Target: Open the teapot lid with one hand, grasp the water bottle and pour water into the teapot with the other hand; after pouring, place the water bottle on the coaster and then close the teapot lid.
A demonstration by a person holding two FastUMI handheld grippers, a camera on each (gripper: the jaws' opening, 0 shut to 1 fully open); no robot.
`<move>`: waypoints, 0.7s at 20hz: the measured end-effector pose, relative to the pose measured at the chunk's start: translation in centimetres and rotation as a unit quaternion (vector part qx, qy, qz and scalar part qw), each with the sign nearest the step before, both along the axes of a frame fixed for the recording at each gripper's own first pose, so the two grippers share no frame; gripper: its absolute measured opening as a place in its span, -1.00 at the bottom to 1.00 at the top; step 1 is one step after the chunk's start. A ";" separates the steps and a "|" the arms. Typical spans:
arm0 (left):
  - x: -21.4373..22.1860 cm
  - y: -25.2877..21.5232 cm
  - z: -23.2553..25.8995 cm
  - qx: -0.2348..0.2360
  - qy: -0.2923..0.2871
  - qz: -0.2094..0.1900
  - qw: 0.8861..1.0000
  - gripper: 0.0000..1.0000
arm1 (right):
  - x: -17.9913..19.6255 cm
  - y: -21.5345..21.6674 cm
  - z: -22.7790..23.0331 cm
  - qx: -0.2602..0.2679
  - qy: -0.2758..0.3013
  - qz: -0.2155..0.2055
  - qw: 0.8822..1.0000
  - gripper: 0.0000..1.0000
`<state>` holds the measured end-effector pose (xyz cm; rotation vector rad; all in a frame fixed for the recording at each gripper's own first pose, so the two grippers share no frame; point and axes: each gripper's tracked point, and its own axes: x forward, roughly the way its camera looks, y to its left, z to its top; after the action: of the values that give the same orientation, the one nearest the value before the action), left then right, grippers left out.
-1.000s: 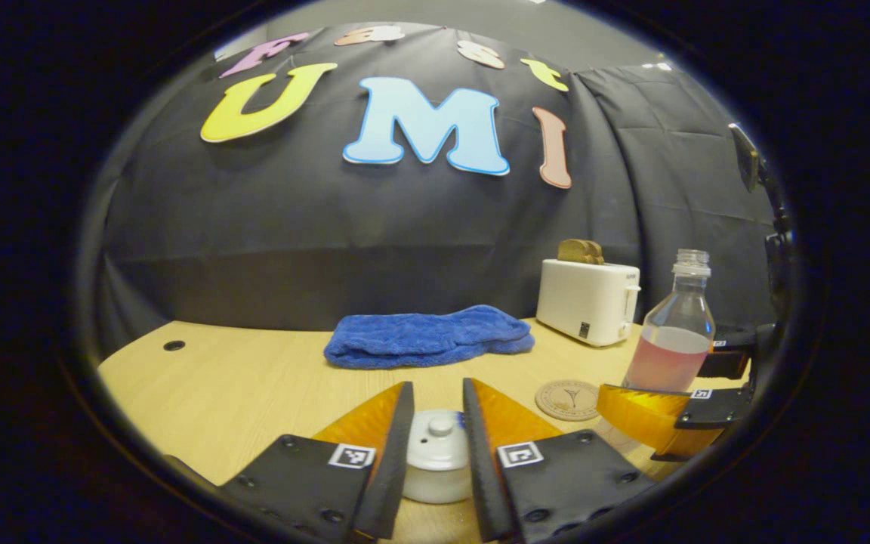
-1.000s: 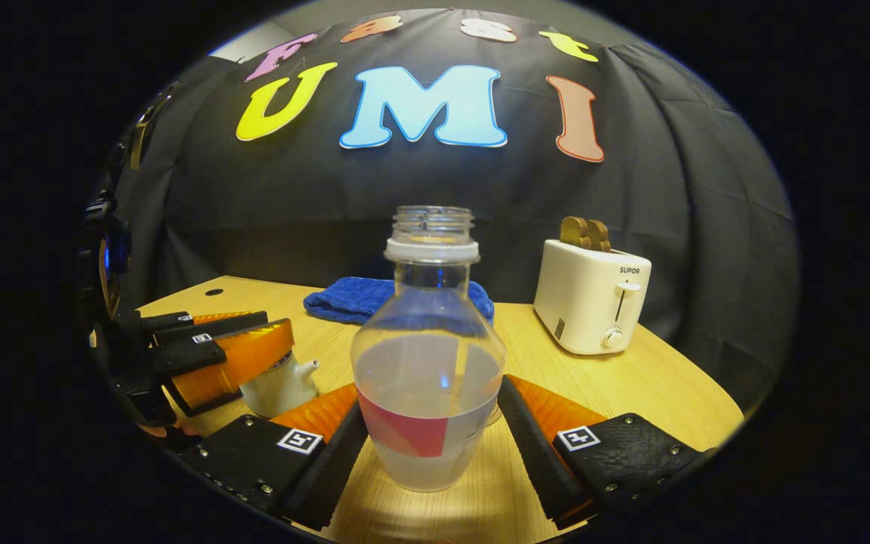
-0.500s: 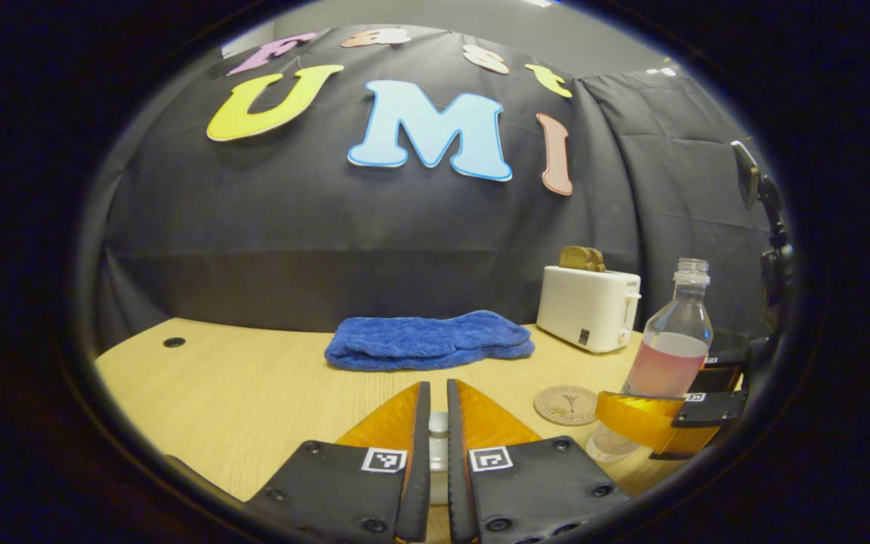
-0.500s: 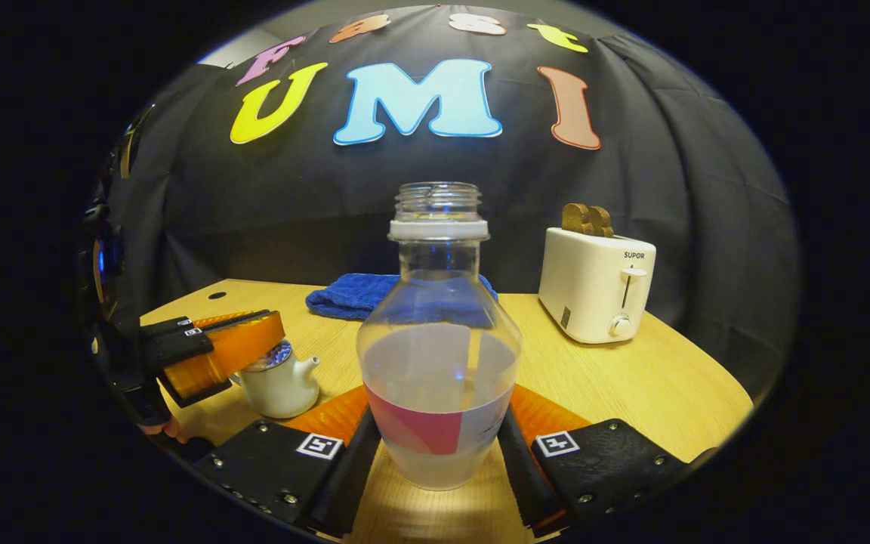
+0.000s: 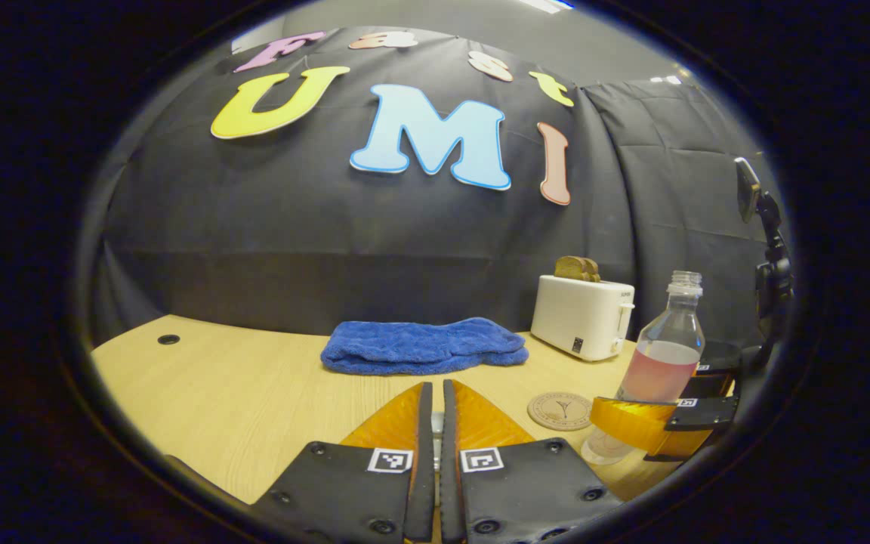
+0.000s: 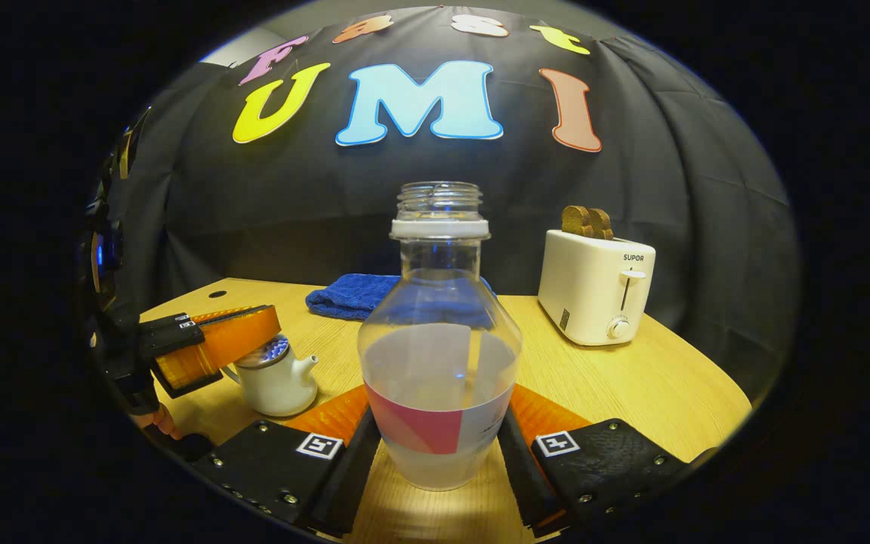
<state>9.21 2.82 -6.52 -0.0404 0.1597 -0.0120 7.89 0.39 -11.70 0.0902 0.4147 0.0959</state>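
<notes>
Standing upright on the worktop (image 6: 631, 378), the water bottle (image 6: 439, 355) is clear, with a bulbous body, a narrow threaded neck and no cap; a pink-and-white label band wraps its lower part, and it is roughly half filled with liquid. It is clamped low on its body between both fingers of the right tongs (image 6: 439, 446), as seen in the right gripper view; in the left gripper view the same bottle (image 5: 665, 355) is seen at the right edge, gripped by those tongs (image 5: 631, 427).

A small white teapot (image 6: 275, 381) with a short spout is seen to the left of the bottle; its top is open and a bluish glint is visible inside. The left tongs (image 6: 216, 344) are held just above it. In the left gripper view the left tongs (image 5: 433, 423) are nearly closed, with a sliver of something white pinched between them; whether this is the lid cannot be told.

A round cork-coloured coaster (image 5: 559, 410) with a dark printed emblem lies near the bottle's base. A blue towel (image 5: 424, 346) lies folded farther back. A white toaster (image 6: 595, 287) holding two brown slices is marked "SUPOR".
</notes>
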 end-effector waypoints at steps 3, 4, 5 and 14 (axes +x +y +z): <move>-0.3 0.3 1.3 -0.002 -0.018 0.005 1.000 -0.80 | 0.0 0.1 0.1 -0.003 -0.004 0.004 1.000 0.55; -0.3 0.4 1.6 -0.003 -0.022 0.007 1.000 -0.80 | 0.0 0.1 0.1 -0.005 -0.006 0.005 1.000 0.55; -0.5 0.5 2.0 -0.006 -0.027 0.007 1.000 -0.80 | 0.1 0.2 0.1 -0.005 -0.008 0.009 1.000 0.55; -3.2 4.1 4.4 -0.009 -0.048 0.036 0.998 -0.80 | 0.1 0.2 0.9 -0.061 -0.032 0.018 0.997 0.55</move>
<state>5.96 6.93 -2.09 -0.0643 0.0615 0.0554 7.96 0.60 -10.78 -0.0416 0.3578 0.1089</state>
